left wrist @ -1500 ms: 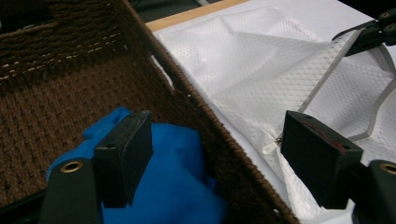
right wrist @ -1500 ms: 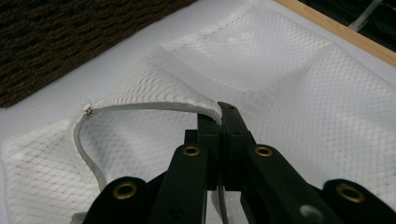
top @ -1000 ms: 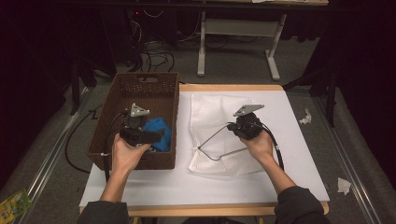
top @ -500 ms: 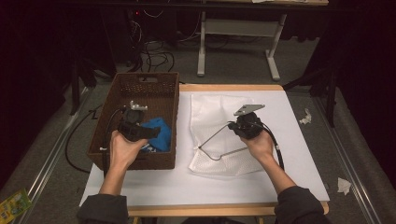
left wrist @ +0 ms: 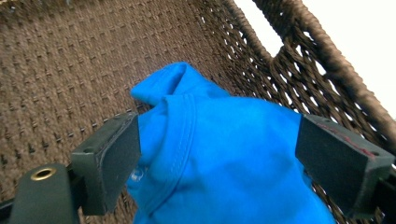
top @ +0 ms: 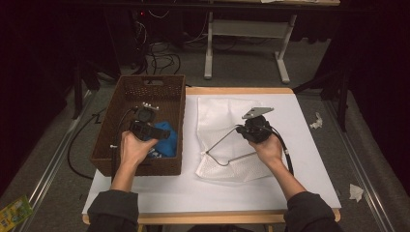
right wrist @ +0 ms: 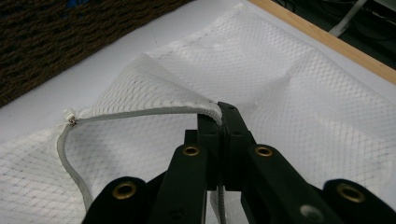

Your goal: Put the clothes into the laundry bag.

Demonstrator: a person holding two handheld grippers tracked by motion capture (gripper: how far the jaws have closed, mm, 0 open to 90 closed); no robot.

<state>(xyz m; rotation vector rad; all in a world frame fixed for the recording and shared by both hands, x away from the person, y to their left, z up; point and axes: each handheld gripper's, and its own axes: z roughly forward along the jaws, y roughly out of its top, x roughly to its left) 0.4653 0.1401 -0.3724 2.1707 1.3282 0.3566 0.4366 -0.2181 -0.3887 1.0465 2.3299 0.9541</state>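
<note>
Trouble we foresee — our left gripper (left wrist: 219, 154), jaws just opened wide around the blue cloth (left wrist: 224, 154) in the basket (top: 125, 96), pinches only a fold, while our right gripper (right wrist: 223, 116), clamped on the mesh bag (right wrist: 299, 107) rim, lets it sag shut.

One brown wicker basket (top: 142, 92) stands on the one white-topped table (top: 309, 145). One blue cloth (left wrist: 224, 154) lies in the basket. One white mesh bag (top: 220, 116) lies on the table beside it. Two grippers are in hand: the left gripper (top: 159, 133) and the right gripper (top: 241, 130). Two crumpled paper scraps (top: 316, 121) lie on the floor.
</note>
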